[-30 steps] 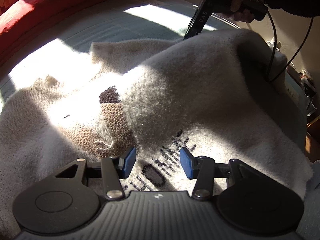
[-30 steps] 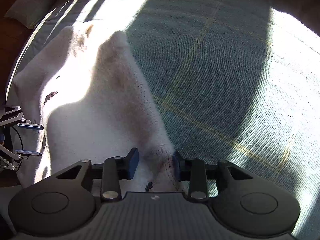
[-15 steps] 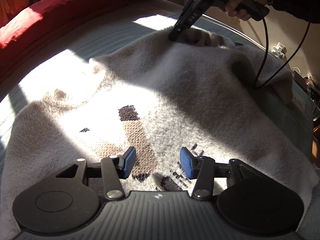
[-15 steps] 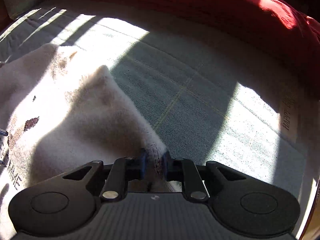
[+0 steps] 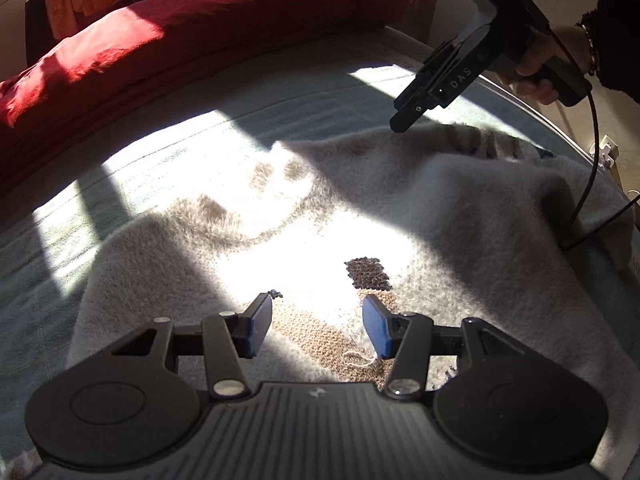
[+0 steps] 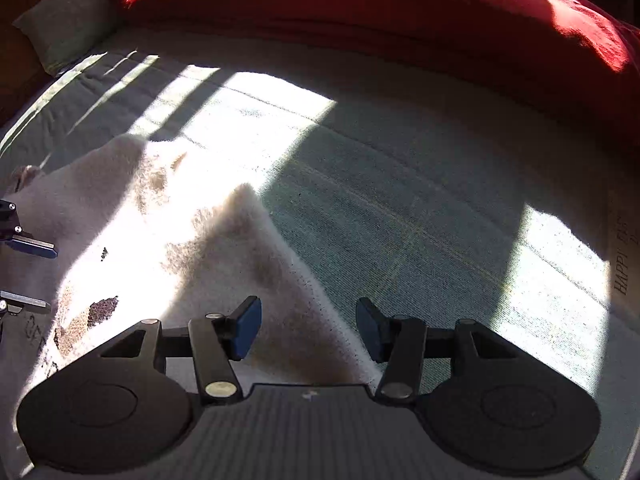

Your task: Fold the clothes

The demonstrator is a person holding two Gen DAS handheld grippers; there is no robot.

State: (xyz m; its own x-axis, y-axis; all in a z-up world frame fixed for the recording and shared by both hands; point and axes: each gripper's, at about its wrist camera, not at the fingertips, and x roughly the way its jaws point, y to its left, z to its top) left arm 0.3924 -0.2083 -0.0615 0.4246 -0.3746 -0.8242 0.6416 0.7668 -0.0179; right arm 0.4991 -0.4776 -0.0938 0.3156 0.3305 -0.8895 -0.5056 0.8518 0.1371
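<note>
The left tool (image 5: 317,328) hangs above the cream sweater (image 5: 460,216), its blue pads parted about halfway and easing wider, gripping nothing. The right tool (image 6: 308,328) is spreading too, pads clear of the sweater's edge below. The sweater lies spread on a pale green bed (image 6: 420,184), partly folded over itself, brown knit patches and dark lettering showing; glare probably hides finer creases. A red duvet (image 6: 360,4) lies behind.
</note>
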